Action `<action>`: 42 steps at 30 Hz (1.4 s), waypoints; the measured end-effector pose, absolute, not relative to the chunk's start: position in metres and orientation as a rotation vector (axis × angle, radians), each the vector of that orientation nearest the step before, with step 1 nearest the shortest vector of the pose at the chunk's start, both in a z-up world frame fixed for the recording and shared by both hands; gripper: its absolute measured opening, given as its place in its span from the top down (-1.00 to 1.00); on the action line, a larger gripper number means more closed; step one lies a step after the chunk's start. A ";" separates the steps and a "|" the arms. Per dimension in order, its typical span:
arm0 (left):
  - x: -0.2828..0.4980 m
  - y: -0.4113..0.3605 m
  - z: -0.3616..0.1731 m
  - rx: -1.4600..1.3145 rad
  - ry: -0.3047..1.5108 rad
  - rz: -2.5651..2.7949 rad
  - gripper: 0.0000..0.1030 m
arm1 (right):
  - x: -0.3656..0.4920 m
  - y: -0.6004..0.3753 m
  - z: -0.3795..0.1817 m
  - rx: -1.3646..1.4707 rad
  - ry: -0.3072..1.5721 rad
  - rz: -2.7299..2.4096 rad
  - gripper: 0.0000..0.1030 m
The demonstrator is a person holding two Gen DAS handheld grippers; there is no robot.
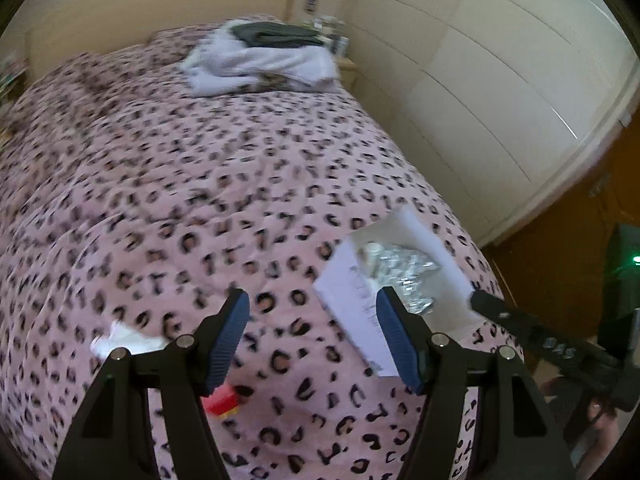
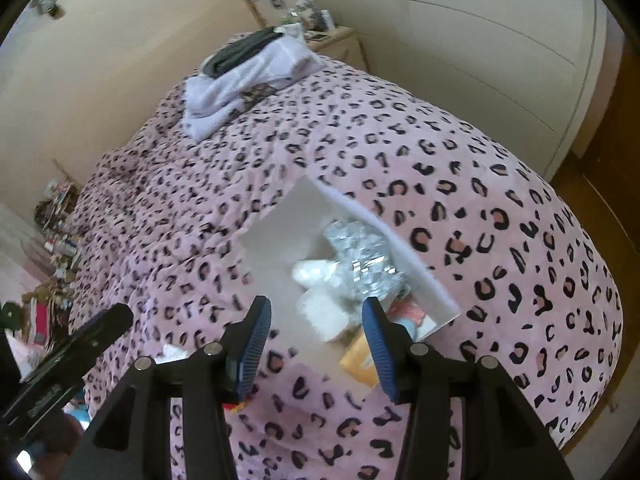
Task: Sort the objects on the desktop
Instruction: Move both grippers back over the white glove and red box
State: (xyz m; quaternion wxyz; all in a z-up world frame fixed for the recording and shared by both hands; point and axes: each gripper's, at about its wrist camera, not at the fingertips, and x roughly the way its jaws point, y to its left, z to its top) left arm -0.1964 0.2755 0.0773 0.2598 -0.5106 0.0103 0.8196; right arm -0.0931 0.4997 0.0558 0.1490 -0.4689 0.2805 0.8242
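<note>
The white box (image 2: 280,216) sits open on the pink leopard-print bedspread (image 2: 480,200), just ahead of the right claw (image 2: 316,344). Inside it lie crumpled foil (image 2: 360,252), a white bottle (image 2: 312,272) and an orange pack (image 2: 360,356). That claw hangs wide, holding nothing. The left claw (image 1: 314,340) is wide and empty too, with the box ahead to its right. A small red thing (image 1: 222,400) lies under its left finger, white paper (image 1: 120,340) further left. Folded clothes (image 1: 260,60) sit well beyond.
</note>
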 end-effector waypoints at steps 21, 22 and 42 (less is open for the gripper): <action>-0.114 0.041 0.037 -1.729 -0.122 2.527 -0.30 | -0.085 0.319 0.036 -1.663 0.747 2.528 0.06; -0.111 0.037 0.038 -1.731 -0.117 2.533 -0.30 | -0.085 0.311 0.035 -1.679 0.741 2.533 0.06; -0.090 -0.015 0.047 -1.738 -0.126 2.604 -0.30 | -0.081 0.219 0.026 -1.823 0.650 2.579 0.06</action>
